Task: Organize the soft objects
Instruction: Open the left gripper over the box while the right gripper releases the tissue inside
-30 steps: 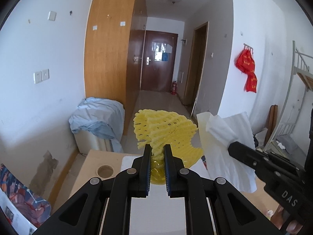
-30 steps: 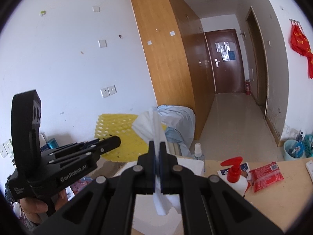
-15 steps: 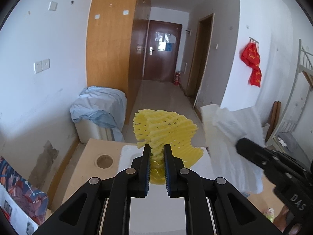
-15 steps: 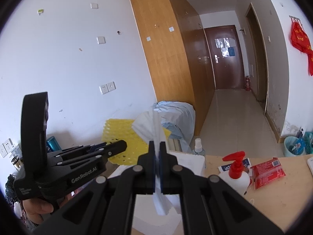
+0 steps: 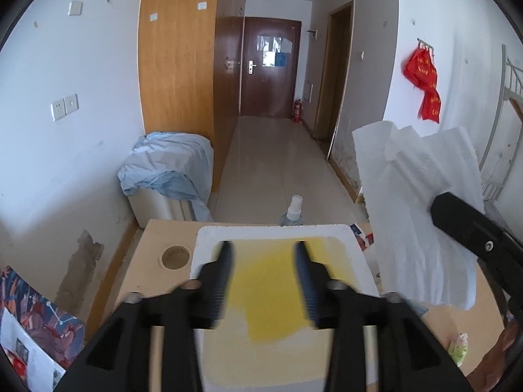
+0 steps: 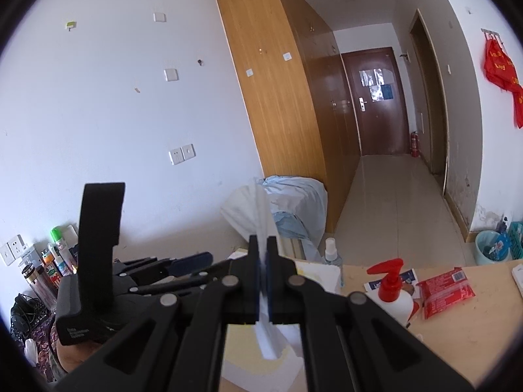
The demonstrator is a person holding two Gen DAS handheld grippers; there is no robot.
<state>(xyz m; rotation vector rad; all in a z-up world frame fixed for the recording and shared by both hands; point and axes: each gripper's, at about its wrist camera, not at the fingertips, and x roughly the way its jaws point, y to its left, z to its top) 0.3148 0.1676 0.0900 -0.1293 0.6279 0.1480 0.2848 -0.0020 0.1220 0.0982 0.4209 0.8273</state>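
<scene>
My left tongs (image 5: 263, 272) are opening over the blurred, seemingly limp yellow foam netting (image 5: 268, 297); my right tongs (image 6: 263, 272) pinch the flimsy white foam sheet (image 6: 258, 215) mid-fold.

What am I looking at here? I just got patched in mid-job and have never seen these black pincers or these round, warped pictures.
There is no robot arm: a person holds a two-finger claw in each hand, and a fisheye camera on each claw looks forward along its fingers.

The left wrist view shows the left claw, jaws opening, gripping nothing. Below it a yellow foam net, blurred, lies in a white foam box on the wooden table.

The right wrist view shows the right claw shut on a white foam sheet, held up in the air.

Also on the table: a spray bottle, a red-topped pump bottle and a red packet.
</scene>
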